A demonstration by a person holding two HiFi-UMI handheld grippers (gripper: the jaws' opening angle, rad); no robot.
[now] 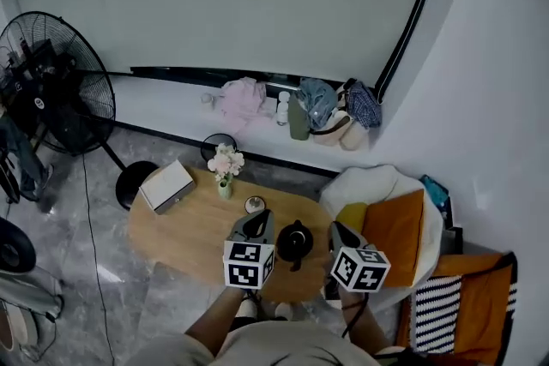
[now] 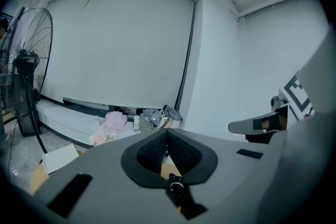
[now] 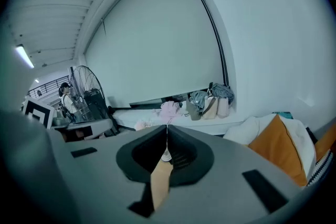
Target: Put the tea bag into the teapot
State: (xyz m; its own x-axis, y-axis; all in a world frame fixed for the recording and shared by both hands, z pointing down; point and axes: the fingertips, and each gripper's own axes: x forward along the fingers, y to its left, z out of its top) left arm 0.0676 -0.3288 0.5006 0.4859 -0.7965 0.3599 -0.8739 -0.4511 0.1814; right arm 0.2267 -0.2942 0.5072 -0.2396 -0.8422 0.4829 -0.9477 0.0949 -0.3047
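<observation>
1. Holding nothing in the left hand-held gripper [image 2: 167,132], jaws pressed tip to tip; same in the right hand-held gripper [image 3: 167,129], closed on empty air as far as can be judged; both raised over the near edge of the counter [image 1: 184,231] and aimed at the far wall, not down.
2. Cannot pick out the tea bag anywhere; possibly in the small round dish [image 1: 255,204] just beyond the black teapot [image 1: 294,243], but too small to tell; can place the teapot between the two grippers, near the counter's front edge.
3. Risk of reaching for the wrong thing with the tea bag unlocated; worth looking down first.
4. Risk of arriving closed; would shove a light bag or its dish rather than pinch it; needs opening before any descent.
5. Risk of knocking the teapot, close to both grippers and to the edge; could tip or slide it off with a careless swing.
6. Risk of brushing the flower vase [image 1: 225,176] just behind the dish; tall, and probably easy to topple.
7. Looks lidded from above, though hard to confirm; if so, no way in for the bag until lifted off.
</observation>
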